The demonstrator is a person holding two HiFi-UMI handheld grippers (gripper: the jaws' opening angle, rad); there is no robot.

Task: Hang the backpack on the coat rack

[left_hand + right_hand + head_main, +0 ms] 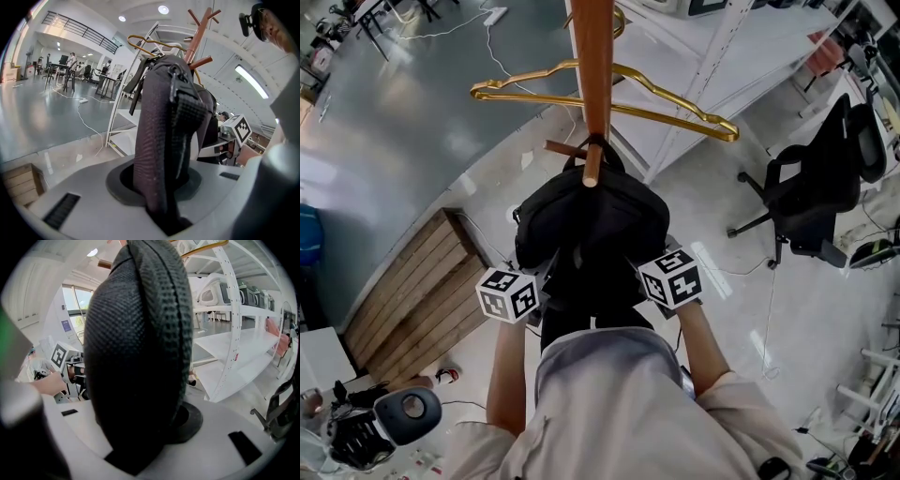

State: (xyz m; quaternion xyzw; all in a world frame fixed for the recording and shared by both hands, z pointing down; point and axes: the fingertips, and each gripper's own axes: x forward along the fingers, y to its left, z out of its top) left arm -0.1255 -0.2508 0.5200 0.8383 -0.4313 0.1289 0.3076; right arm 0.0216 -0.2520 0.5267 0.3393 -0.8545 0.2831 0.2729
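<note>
The black backpack [591, 220] is held up against the wooden coat rack [596, 56], its top drawn right in at a short peg [592, 171] near the gold hanger [609, 94]. Whether the carry loop is seated over that peg cannot be told. The left gripper [536, 289] is clenched on a padded mesh strap [159, 140], which is seen running up from between the jaws in the left gripper view. The right gripper [652, 281] is likewise clamped, and its view is all but filled by the other padded strap [140, 357], pinched between its jaws. Both grippers are set low on the bag, one at each side, with the marker cubes turned upward. A wooden pallet [422, 300] is seen on the floor to the left, white shelving [722, 56] beyond the rack, and a black office chair [820, 187] well off to the right.
</note>
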